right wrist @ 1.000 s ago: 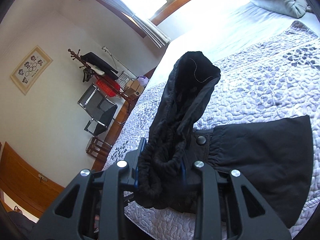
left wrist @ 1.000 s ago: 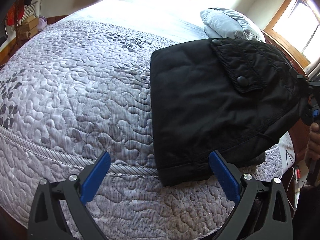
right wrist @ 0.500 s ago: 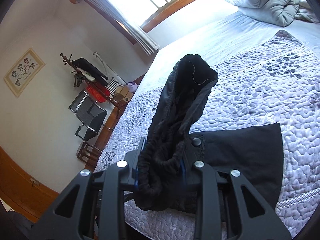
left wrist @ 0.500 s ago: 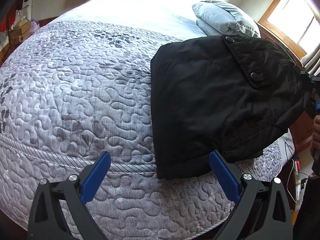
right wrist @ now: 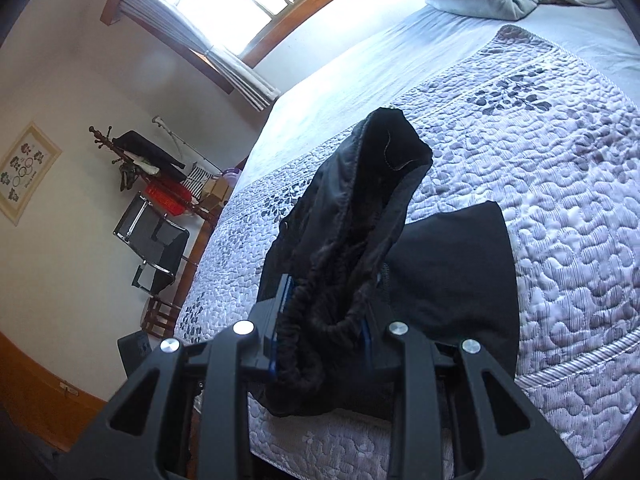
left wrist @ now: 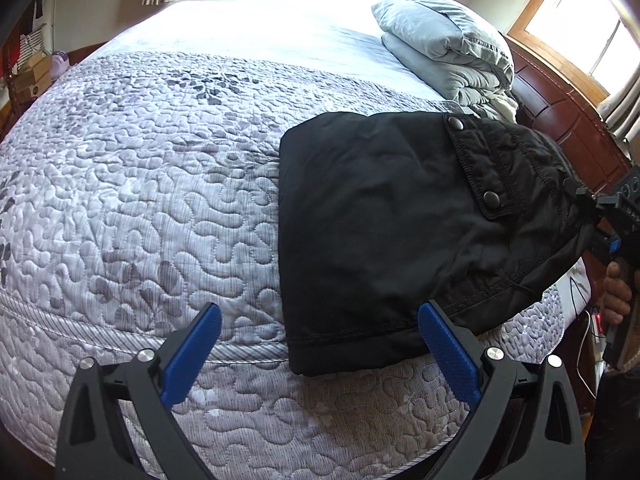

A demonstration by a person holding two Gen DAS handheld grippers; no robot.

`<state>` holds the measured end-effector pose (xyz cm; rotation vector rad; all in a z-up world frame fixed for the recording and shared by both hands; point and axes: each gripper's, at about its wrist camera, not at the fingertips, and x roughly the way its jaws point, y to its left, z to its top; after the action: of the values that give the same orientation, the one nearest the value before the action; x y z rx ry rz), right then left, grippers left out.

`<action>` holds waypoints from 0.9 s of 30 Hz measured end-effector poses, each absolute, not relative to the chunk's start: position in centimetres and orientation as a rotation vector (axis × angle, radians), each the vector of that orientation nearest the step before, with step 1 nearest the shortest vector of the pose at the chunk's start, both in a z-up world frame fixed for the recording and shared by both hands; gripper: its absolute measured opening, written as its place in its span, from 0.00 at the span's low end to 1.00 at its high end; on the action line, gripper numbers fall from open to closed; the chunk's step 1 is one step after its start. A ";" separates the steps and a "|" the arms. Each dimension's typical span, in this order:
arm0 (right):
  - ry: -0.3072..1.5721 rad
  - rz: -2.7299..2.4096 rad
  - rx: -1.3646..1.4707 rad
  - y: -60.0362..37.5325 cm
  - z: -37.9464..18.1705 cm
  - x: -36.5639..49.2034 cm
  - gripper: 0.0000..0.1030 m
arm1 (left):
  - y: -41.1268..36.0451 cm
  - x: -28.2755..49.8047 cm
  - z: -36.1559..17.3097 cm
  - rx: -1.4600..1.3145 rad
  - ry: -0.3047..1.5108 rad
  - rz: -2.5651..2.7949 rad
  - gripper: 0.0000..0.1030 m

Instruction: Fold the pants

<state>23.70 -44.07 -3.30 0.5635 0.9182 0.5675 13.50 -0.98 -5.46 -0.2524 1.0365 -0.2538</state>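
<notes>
Black pants lie folded on the quilted bed near its front right corner, a snap-buttoned pocket flap facing up. My left gripper hovers open just in front of the pants' near hem, with nothing between its blue pads. In the right wrist view my right gripper is shut on the gathered elastic waistband of the pants, which rises bunched and lifted above the flat folded part. The right gripper also shows at the right edge of the left wrist view, held by a hand.
A grey-and-white quilt covers the bed. A folded grey duvet sits at the head end by a wooden headboard. A coat rack, chair and boxes stand along the far wall beyond the bed.
The right gripper has carried the waistband further over the folded pants and lower. The left gripper has drifted sideways, so the pants sit more to the centre of its view.
</notes>
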 end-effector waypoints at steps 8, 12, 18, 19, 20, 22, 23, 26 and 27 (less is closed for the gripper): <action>0.937 0.540 0.605 -45.8 -5.6 23.2 0.27 | -2.1 13.7 -5.8 -0.228 1.056 -0.262 0.96; 0.950 0.523 0.606 -46.5 -6.6 23.4 0.27 | -2.3 13.9 -6.1 -0.225 1.070 -0.254 0.96; 0.981 0.488 0.609 -47.3 -8.7 23.7 0.27 | -2.2 14.3 -6.4 -0.227 1.087 -0.234 0.96; 0.987 0.479 0.610 -47.4 -9.2 23.7 0.27 | -2.2 14.3 -6.5 -0.226 1.089 -0.230 0.96; 0.994 0.474 0.616 -47.6 -9.7 23.7 0.27 | -2.2 14.4 -6.5 -0.227 1.093 -0.229 0.96; 1.005 0.463 0.628 -47.9 -10.7 23.6 0.27 | -2.1 14.4 -6.6 -0.233 1.098 -0.226 0.96; 1.010 0.458 0.633 -48.0 -11.2 23.5 0.28 | -2.0 14.5 -6.7 -0.236 1.101 -0.222 0.96; 1.022 0.450 0.660 -48.2 -12.4 23.3 0.28 | -1.9 14.6 -6.8 -0.239 1.107 -0.218 0.96; 1.027 0.448 0.670 -48.3 -12.9 23.3 0.29 | -1.9 14.6 -6.9 -0.240 1.110 -0.216 0.96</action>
<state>23.26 -48.33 -12.87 0.6696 1.0266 0.4482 14.57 -1.93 -6.87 -0.2395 1.1102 -0.2159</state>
